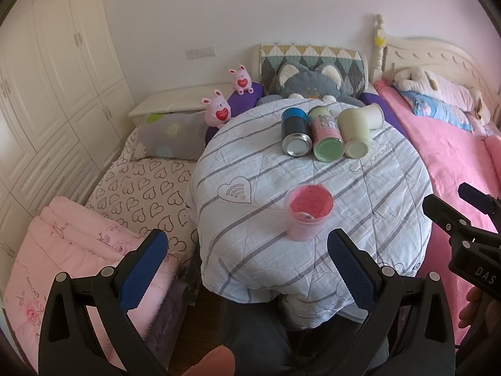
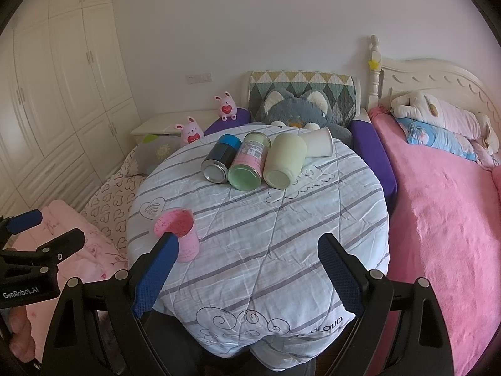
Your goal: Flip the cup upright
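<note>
A pink cup (image 1: pixel 307 211) stands upright, mouth up, on the round table under a striped quilt (image 1: pixel 360 194). It also shows in the right wrist view (image 2: pixel 179 233), just beyond my right gripper's left finger. My left gripper (image 1: pixel 247 269) is open and empty, short of the cup. My right gripper (image 2: pixel 247 274) is open and empty over the table's near part. At the table's far side lie a dark blue-capped can (image 1: pixel 294 131), a pink-and-green jar (image 1: pixel 325 134), a cream cup (image 1: pixel 355 131) and a white cup (image 1: pixel 374 115), all on their sides.
A bed with a pink blanket (image 1: pixel 438 144) lies to the right. A heart-print mattress (image 1: pixel 141 188) and a folded pink quilt (image 1: pixel 62 244) lie to the left. A grey cat plush (image 1: pixel 310 83) and two pink bunny toys (image 1: pixel 219 109) sit behind the table.
</note>
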